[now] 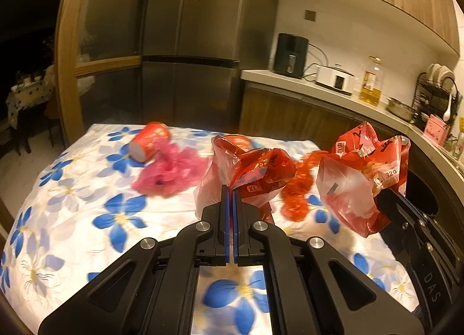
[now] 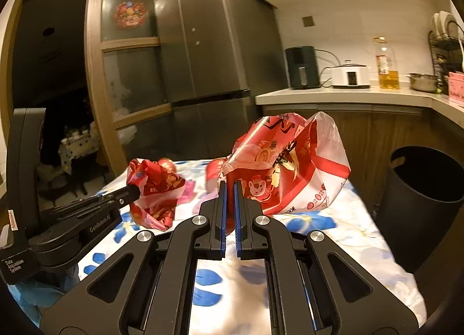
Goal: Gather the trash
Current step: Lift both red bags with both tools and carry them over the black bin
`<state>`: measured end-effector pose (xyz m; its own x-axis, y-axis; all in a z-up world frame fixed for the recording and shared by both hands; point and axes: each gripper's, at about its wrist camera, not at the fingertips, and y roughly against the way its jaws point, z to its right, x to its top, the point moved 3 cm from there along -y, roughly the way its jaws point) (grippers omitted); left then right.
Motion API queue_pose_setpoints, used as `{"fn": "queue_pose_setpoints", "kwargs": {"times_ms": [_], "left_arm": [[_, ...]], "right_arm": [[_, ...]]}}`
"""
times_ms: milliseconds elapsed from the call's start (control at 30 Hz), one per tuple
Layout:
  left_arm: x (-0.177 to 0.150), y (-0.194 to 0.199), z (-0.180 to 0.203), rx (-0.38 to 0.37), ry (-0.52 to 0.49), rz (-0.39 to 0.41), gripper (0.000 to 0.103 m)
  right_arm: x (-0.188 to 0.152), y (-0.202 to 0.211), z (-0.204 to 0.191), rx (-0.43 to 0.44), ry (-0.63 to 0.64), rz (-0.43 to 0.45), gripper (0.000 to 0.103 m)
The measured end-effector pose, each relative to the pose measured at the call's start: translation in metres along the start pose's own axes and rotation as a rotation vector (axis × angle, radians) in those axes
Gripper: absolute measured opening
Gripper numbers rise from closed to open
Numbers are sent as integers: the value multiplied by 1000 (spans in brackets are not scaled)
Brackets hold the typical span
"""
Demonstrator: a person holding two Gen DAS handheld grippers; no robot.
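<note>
Red plastic fills both grippers: the left gripper (image 1: 231,190) has its jaws pressed together on a crumpled red wrapper (image 1: 261,172), and the right gripper (image 2: 230,182) is nearly closed on the edge of a larger red-and-white bag (image 2: 290,166). Both pieces hang lifted above the table (image 2: 348,233) with its blue-flowered cloth.

The coming move probably turns on the black bin (image 2: 423,198), which stands off the table's right edge — just beside the right gripper and well apart from the left one. The right hand is clearly nearer, so its bag would likely go in first, with a short swing to the right; the left would have to cross the whole table.

Each view adds something. The right wrist view shows the bin's open mouth in full and the left gripper (image 2: 134,188) from the side with its wrapper bunched at the tip. The left wrist view catches only a sliver of the bin (image 1: 420,193), but it shows what is left on the cloth: a tipped red cup (image 1: 149,140), a pink crumpled bag (image 1: 174,172) and a red scrap (image 1: 298,187).
</note>
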<state>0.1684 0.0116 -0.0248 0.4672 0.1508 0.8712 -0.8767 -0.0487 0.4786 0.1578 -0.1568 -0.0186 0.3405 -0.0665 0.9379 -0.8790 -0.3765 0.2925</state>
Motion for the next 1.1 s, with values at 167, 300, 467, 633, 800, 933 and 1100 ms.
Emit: {"fn": "queue_pose_setpoints", "kwargs": {"times_ms": [167,300,467,633,800,933,1100], "left_arm": [[2,-4,32,-48,-38,5,1],[4,-9,56,-85,-69,5,1],[6,-15,88,-126,-106,7,1],[10,-19,122,-173,-145,17,1],[16,-23,160,-224,-184,37,1],[22,-29,193,-273,-211,49,1],[26,-38,232,-326,-236,56,1]], "right_arm": [[2,12,27,-55,-20,15,4],[3,20,45,-94,-30,30,4],[5,30,71,-148,-43,48,4],[12,40,102,-208,-55,75,4],[22,51,135,-276,-65,107,4],[29,59,165,-340,-77,129,4],[36,66,199,-400,-91,145,4]]}}
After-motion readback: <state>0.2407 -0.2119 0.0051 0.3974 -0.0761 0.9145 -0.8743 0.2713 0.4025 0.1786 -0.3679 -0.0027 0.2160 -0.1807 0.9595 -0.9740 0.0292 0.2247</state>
